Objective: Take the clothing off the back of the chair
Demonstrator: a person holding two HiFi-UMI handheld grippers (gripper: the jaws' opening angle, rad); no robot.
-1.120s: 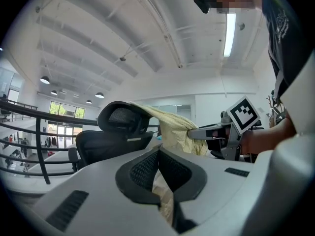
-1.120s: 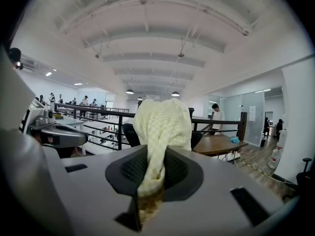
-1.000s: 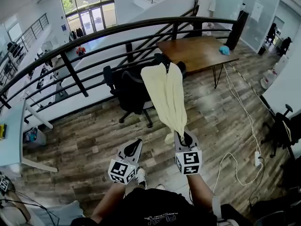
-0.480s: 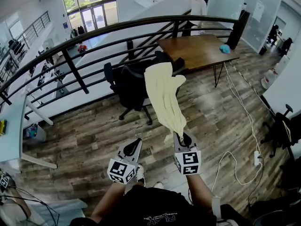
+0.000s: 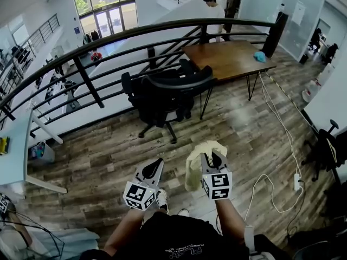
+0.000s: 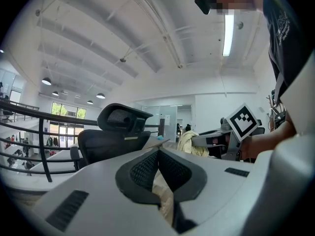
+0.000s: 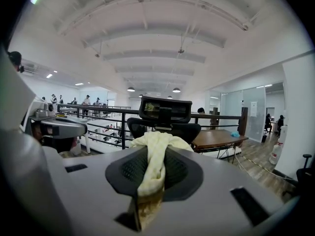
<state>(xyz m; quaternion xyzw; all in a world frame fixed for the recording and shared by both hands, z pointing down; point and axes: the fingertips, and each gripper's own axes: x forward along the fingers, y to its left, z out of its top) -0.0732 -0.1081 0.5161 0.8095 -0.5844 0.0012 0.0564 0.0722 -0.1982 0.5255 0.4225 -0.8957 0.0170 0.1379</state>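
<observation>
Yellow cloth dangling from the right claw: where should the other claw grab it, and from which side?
Probably the loose bunch hanging beside the right claw. The yellow cloth droops on that claw's left, facing the shut left claw, so come from the left, opening first.

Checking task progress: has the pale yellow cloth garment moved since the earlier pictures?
Yes. The pale yellow garment has come off the black office chair toward the person, bunched in the right gripper.
</observation>
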